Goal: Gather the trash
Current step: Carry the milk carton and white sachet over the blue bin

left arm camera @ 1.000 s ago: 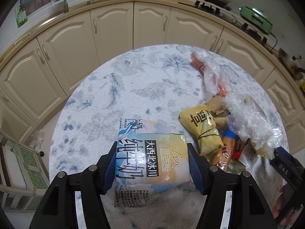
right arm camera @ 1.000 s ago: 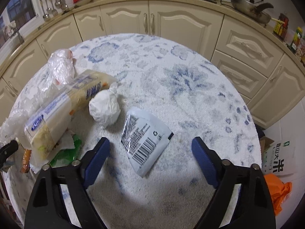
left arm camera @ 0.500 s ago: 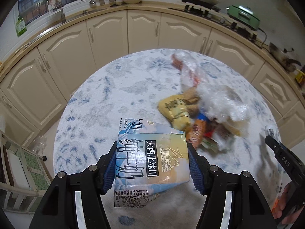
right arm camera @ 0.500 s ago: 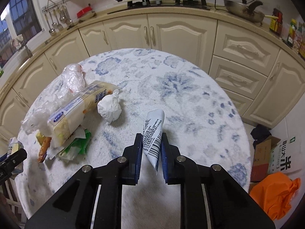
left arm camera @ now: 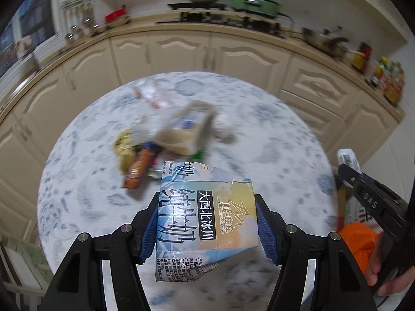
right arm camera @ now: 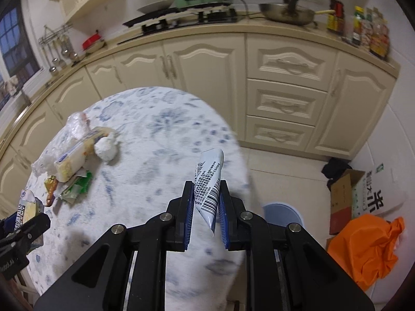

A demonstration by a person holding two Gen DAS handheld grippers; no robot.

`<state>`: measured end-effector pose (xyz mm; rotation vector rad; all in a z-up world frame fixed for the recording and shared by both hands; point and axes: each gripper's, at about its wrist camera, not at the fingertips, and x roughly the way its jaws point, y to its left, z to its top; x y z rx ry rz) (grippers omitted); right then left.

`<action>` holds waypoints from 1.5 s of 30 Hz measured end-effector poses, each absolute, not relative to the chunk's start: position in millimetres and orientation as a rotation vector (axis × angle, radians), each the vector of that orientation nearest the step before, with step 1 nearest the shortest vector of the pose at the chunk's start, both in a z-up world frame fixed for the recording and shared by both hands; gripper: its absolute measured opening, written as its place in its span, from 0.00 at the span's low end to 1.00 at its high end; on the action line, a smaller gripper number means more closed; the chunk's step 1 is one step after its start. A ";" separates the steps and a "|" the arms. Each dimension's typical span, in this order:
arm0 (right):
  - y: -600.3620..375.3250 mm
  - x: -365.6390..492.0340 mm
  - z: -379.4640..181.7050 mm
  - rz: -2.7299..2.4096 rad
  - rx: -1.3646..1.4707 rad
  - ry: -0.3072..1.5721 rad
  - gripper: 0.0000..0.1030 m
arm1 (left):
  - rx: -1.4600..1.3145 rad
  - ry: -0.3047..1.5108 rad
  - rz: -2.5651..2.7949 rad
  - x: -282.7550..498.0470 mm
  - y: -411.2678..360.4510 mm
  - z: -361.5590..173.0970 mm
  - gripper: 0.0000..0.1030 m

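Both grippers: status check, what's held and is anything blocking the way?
Left gripper shut on milk carton. Right gripper shut on white wrapper. Trash pile remains on table. Nothing blocking either gripper.

A heap of wrappers (right arm camera: 72, 160) lies on the left of the bench (right arm camera: 160, 140). Cabinets (right arm camera: 207, 77) stand behind it. A bin (right arm camera: 281, 213) sits on the floor to its right.

dim indoor light | motion blur, left view | fisheye-bent edges

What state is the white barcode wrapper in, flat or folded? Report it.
Folded. The white barcode wrapper is pinched into a narrow crease between the right gripper's shut jaws, its top curling over above them.
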<state>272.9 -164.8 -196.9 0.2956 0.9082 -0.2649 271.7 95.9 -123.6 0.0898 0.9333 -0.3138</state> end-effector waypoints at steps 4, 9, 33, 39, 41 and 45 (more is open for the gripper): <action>-196.1 248.2 -195.4 -0.339 0.324 0.894 0.17 | 0.133 0.926 -0.407 256.4 59.8 -122.4 0.60; -234.7 222.6 -197.1 -0.413 0.359 0.894 0.17 | 0.179 0.941 -0.490 249.4 16.0 -128.6 0.60; -387.6 139.6 -219.9 -0.635 0.496 0.926 0.18 | 0.351 1.048 -0.659 274.4 -213.2 -200.4 0.60; -402.5 130.9 -230.3 -0.645 0.539 0.929 0.18 | 0.400 1.083 -0.623 284.4 -246.8 -231.7 0.60; -405.9 129.6 -234.5 -0.641 0.549 0.939 0.18 | 0.411 1.097 -0.616 284.5 -259.5 -240.3 0.60; -409.7 127.0 -240.0 -0.637 0.559 0.950 0.18 | 0.424 1.121 -0.607 290.4 -279.1 -254.8 0.60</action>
